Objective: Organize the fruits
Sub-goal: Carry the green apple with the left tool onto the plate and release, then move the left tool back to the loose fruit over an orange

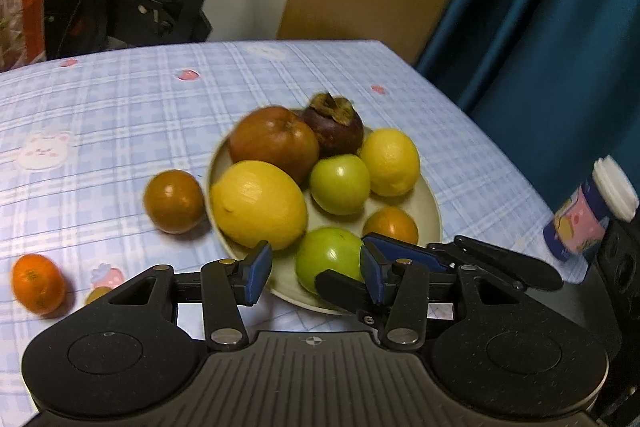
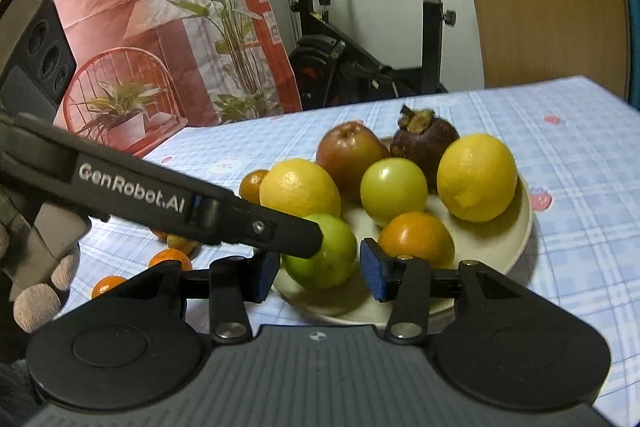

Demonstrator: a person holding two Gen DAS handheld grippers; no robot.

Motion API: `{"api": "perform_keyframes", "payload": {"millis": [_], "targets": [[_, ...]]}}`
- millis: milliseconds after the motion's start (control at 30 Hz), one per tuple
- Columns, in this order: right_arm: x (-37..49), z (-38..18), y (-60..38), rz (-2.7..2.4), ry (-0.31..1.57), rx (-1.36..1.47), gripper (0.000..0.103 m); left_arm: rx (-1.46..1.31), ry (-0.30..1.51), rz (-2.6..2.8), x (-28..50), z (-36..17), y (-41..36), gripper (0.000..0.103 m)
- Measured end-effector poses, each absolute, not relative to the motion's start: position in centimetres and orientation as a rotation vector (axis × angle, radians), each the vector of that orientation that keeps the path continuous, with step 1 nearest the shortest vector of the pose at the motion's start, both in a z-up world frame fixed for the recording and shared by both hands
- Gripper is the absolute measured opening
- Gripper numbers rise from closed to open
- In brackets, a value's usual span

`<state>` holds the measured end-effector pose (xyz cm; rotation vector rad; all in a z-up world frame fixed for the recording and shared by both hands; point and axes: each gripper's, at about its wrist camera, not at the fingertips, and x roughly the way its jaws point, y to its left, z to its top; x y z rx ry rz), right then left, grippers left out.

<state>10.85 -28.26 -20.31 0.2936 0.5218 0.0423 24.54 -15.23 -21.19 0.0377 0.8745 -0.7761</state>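
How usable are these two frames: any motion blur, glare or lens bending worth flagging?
Left wrist view: motion smear on the mangosteen, the apple and the bottle; glare spots on the near green fruit; the table edge bows from fisheye. Right wrist view: sharper overall, the plate fruit crisp, the apple slightly soft.
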Motion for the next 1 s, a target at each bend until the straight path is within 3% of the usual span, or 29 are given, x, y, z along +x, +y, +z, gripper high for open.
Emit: {"api": "perform_keyframes", "payload": {"millis": [433, 1000], "targets": [[9.9, -19.2, -25.8, 0.122, 0.413, 0.209, 0.051, -0.119, 0.715, -0.464, 21.9, -17.1, -3.8, 0.052], [11.7, -18.8, -23.2, 0.184, 0.451, 0.133, 0.051, -0.186, 0.644, -0.298, 22.7, -16.6, 2.2, 0.052]]}}
